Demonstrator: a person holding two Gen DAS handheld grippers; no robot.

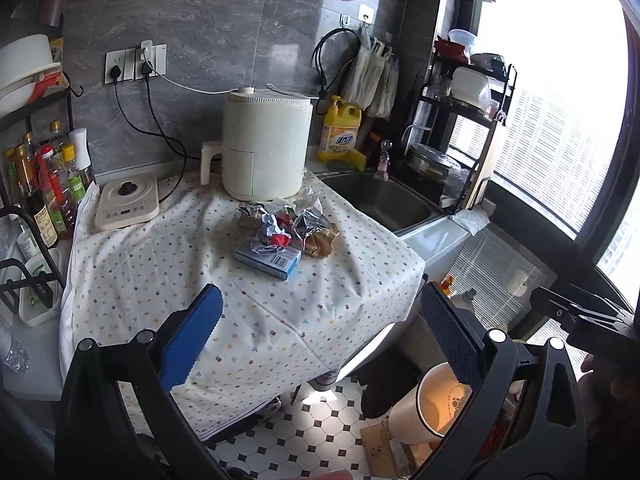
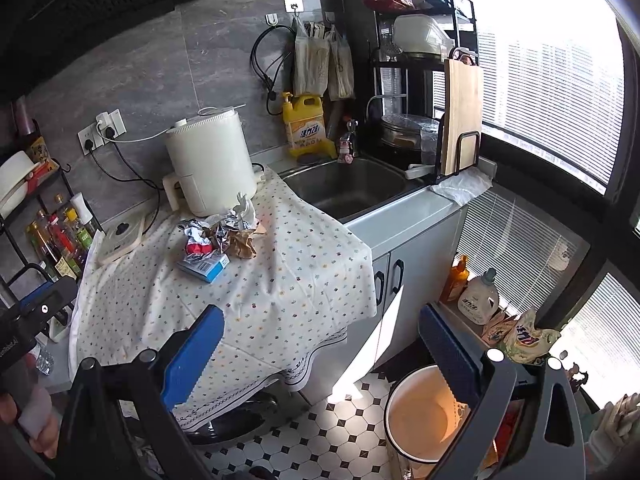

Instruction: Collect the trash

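A kitchen counter draped in a dotted cloth (image 1: 240, 300), with a steel sink (image 2: 352, 192) set just beside it on its window side; a cream air fryer (image 1: 266, 148) stands at the back of the cloth, against the grey tiled wall; a flat cream induction cooker (image 1: 127, 206) lies on the cloth's far corner, near a rack of oil bottles (image 1: 48, 188); a yellow detergent jug (image 2: 304, 126) stands behind the sink. On the tiled floor below the counter's edge, an open white bin (image 2: 420, 416), its inside bare as far as shown. The trash pile (image 1: 288, 228) sits mid-cloth, just in front of the fryer: crumpled foil and red-and-white wrappers, a brown paper wad (image 1: 322, 242) touching them, and a blue carton (image 1: 268, 260) at the near edge of the heap. Left gripper (image 1: 320, 336) and right gripper (image 2: 320, 344): both held above the cloth's near edge, fingers spread wide apart, nothing between them, well short of the pile.
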